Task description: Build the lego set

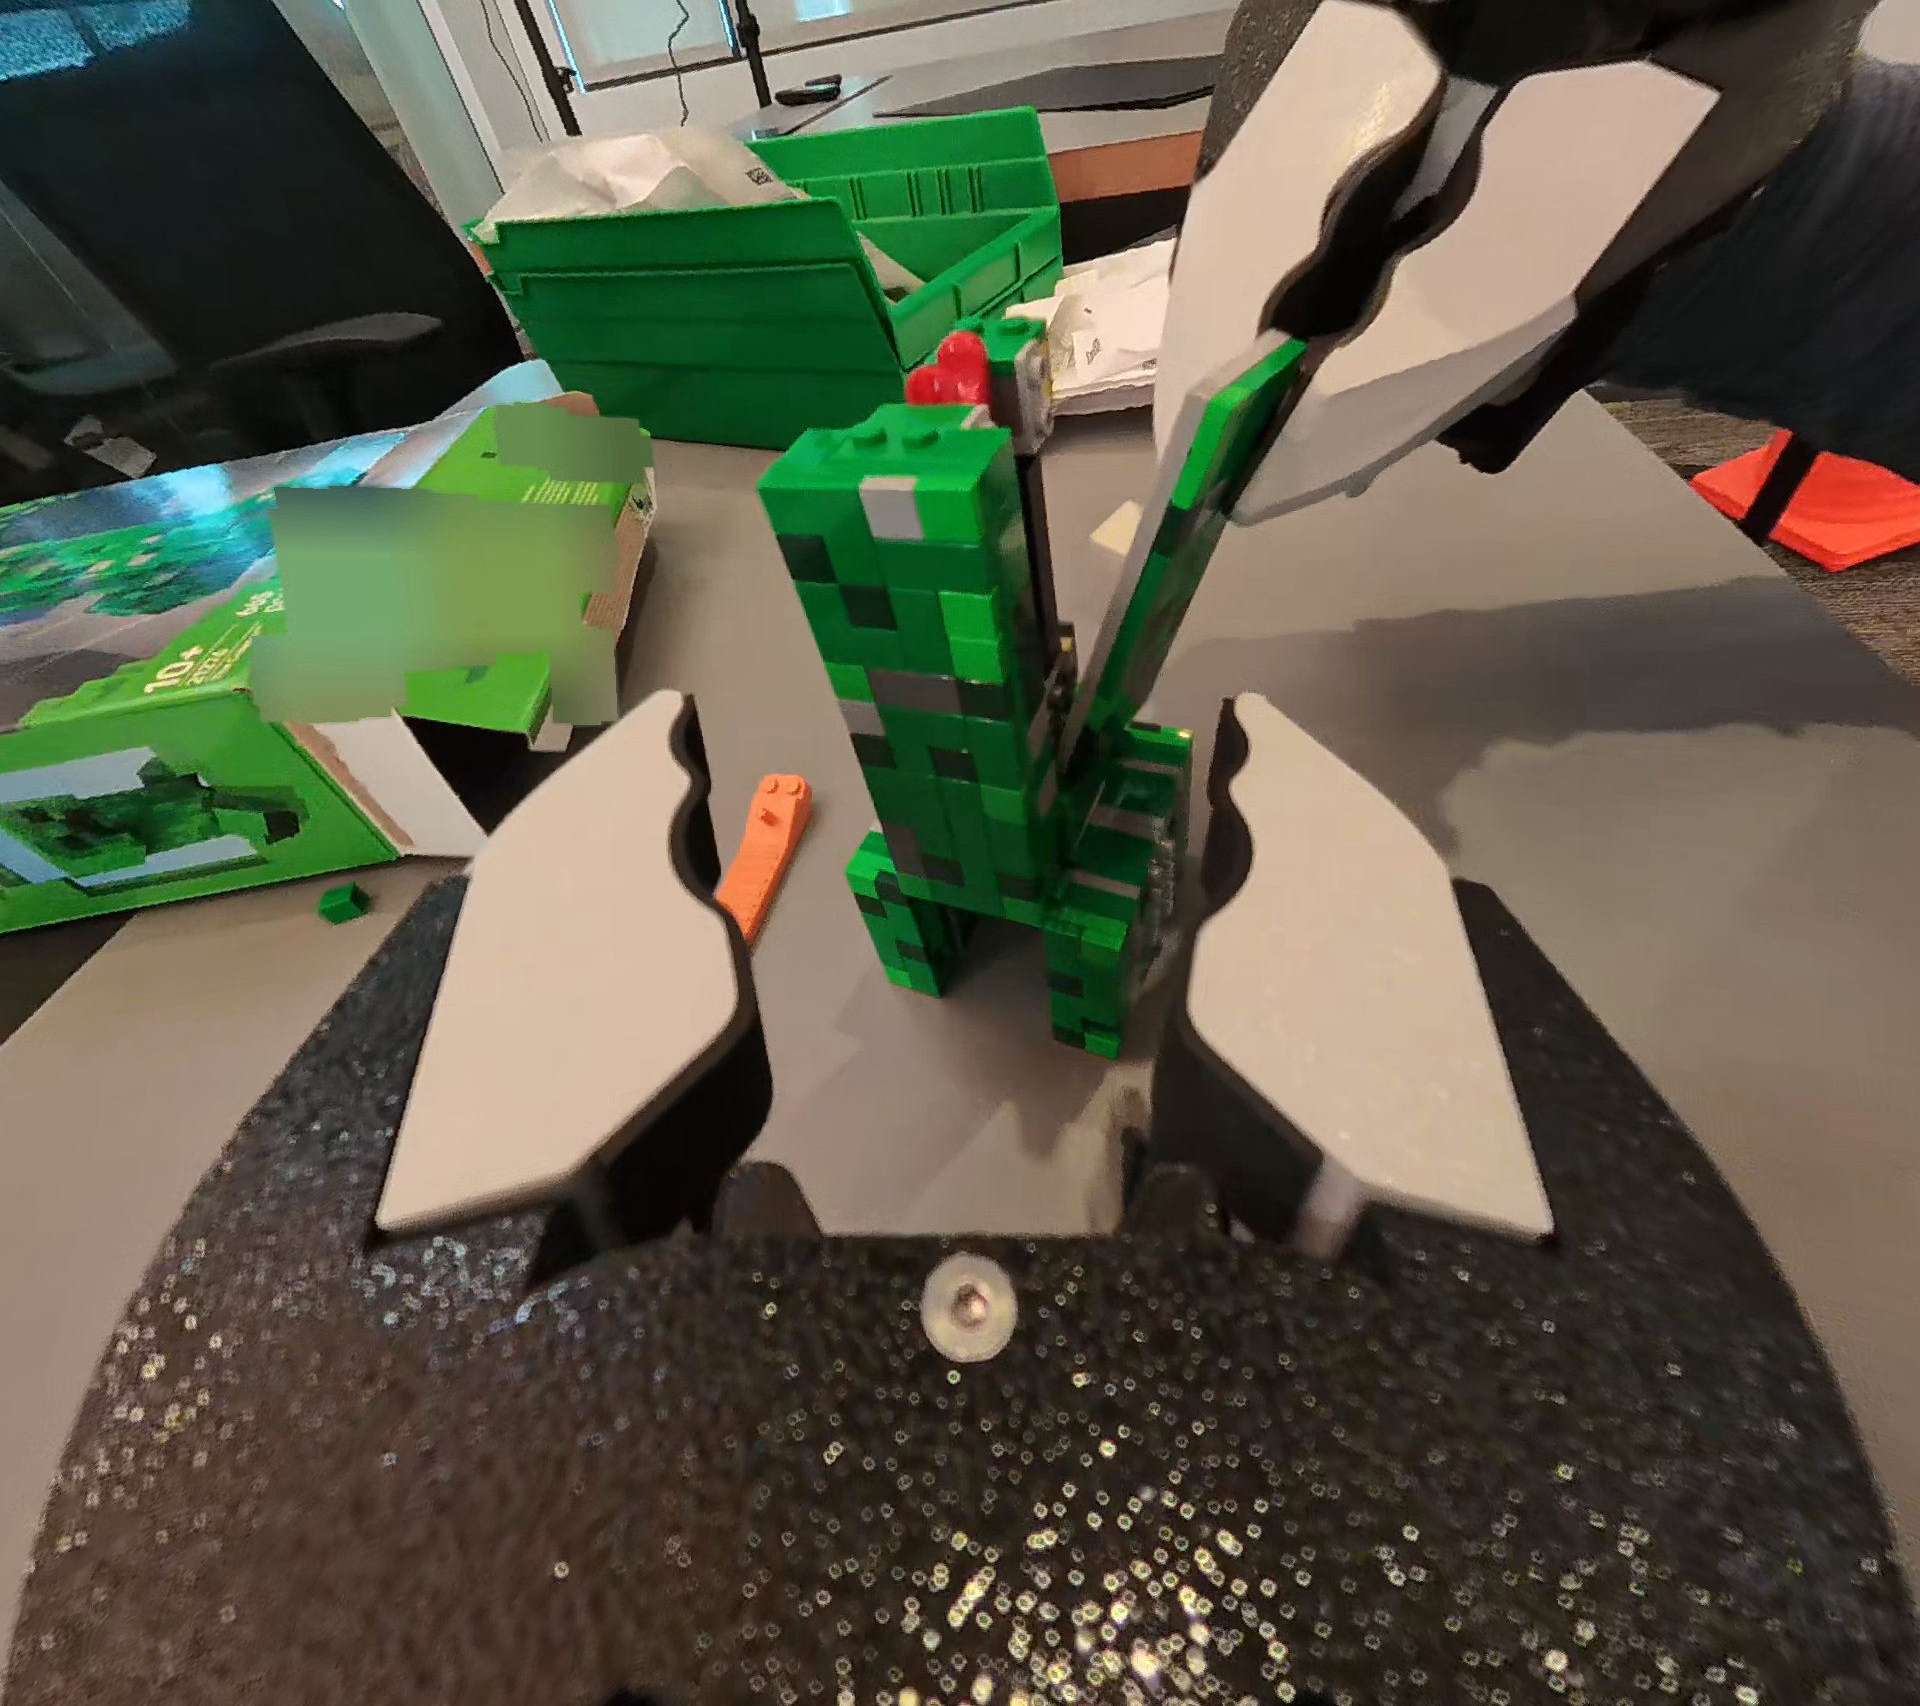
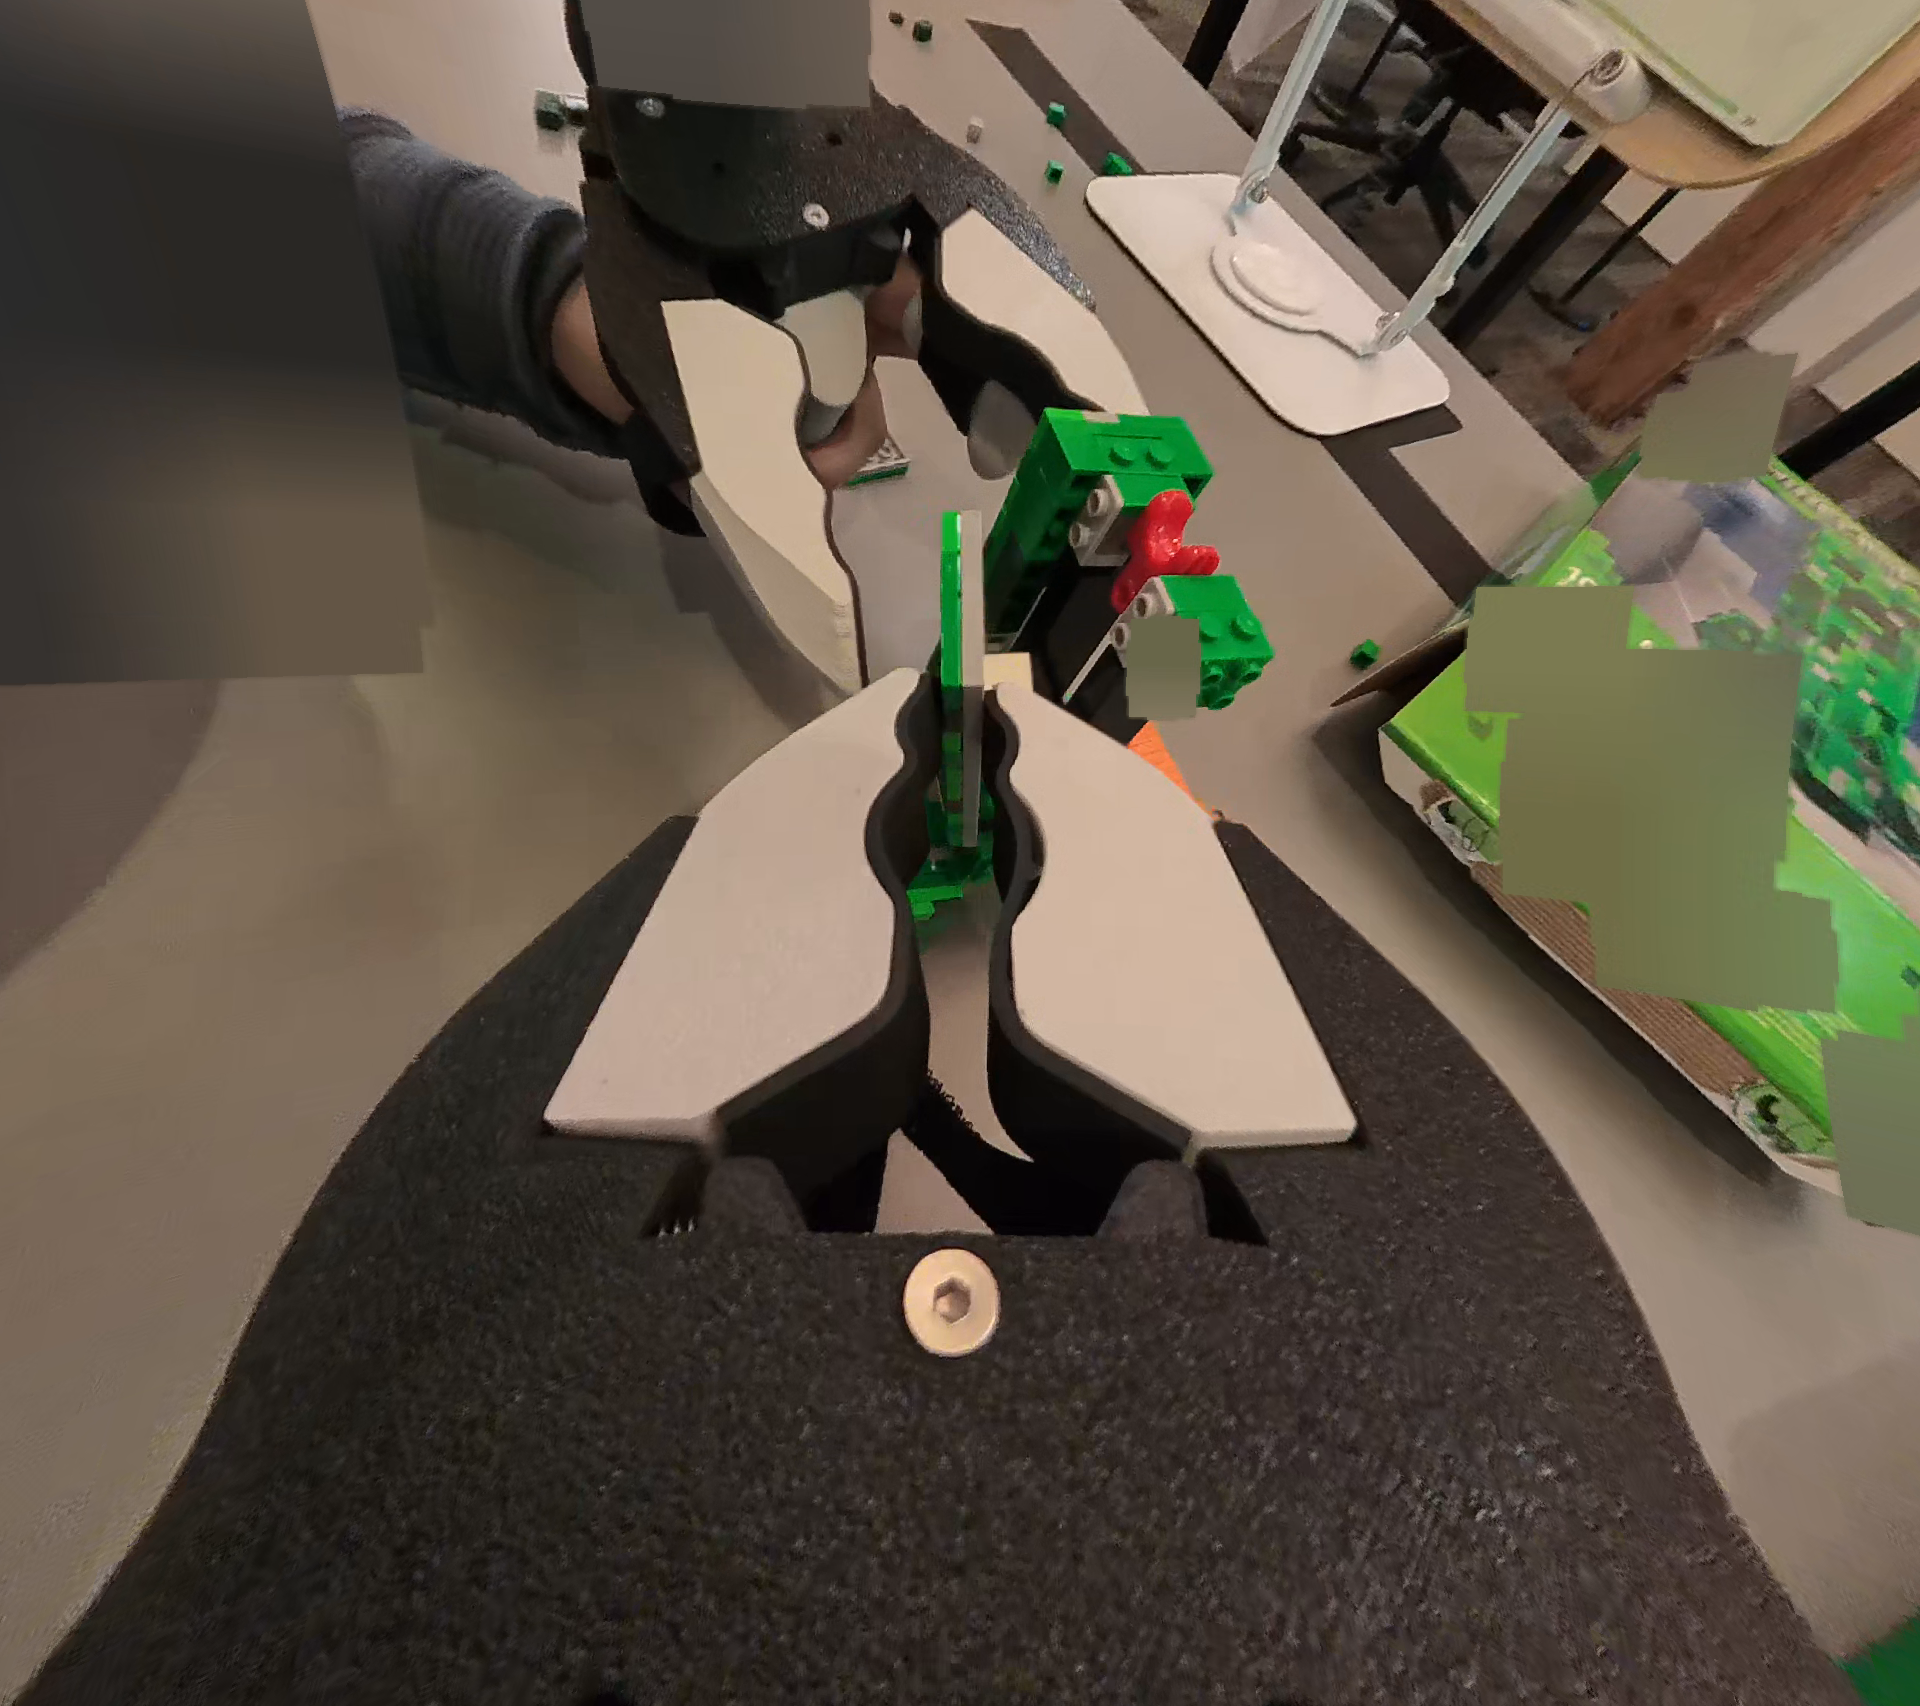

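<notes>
A tall green brick-built figure (image 1: 914, 638) stands on the grey table (image 1: 1558, 721), with a red piece (image 1: 951, 373) at its top. My left gripper (image 1: 956, 711) is open, its fingers on either side of the figure's lower half and not gripping it. My right gripper (image 2: 961, 685) is shut on a thin flat green-and-grey panel (image 2: 958, 596). In the left wrist view this panel (image 1: 1153, 576) leans away from the figure's side, its lower end at the figure's base, with the right gripper (image 1: 1236, 451) holding its top. The figure (image 2: 1122, 441) stands just behind the panel.
An orange brick separator (image 1: 769, 856) and a small loose green brick (image 1: 343, 903) lie left of the figure. A green printed box (image 1: 156, 773) lies at the left, green bins (image 1: 727, 295) stand behind. A white stand base (image 2: 1268, 306) sits farther off.
</notes>
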`<state>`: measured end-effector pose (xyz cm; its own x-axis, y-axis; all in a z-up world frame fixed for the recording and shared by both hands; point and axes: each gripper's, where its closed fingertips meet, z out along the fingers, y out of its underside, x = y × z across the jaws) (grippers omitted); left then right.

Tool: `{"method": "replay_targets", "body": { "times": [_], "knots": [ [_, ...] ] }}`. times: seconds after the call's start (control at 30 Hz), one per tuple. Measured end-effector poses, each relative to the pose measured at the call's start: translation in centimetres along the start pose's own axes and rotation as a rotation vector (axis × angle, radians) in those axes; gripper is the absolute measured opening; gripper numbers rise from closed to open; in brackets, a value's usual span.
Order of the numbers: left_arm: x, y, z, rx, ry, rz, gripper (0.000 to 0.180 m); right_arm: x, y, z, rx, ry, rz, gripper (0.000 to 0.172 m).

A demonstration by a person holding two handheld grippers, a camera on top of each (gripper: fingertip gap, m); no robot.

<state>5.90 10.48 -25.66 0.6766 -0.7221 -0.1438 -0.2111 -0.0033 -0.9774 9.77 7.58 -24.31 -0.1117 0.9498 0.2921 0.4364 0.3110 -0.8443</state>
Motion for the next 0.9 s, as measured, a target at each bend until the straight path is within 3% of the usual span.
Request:
{"method": "replay_targets", "body": {
  "times": [0.3,0.53,0.9],
  "knots": [
    [-0.1,0.1,1.5,-0.037,0.051,-0.018,0.088,0.0,-0.1,0.7,-0.022,-0.038,-0.031,0.006],
    [0.8,0.1,2.2,-0.042,0.134,-0.003,0.062,0.2,-0.2,0.9,-0.019,-0.033,-0.053,0.006],
    [0.7,0.0,2.0,-0.010,0.131,-0.030,0.053,1.6,-0.2,1.0,0.005,0.172,-0.165,0.014]
  ]
}}
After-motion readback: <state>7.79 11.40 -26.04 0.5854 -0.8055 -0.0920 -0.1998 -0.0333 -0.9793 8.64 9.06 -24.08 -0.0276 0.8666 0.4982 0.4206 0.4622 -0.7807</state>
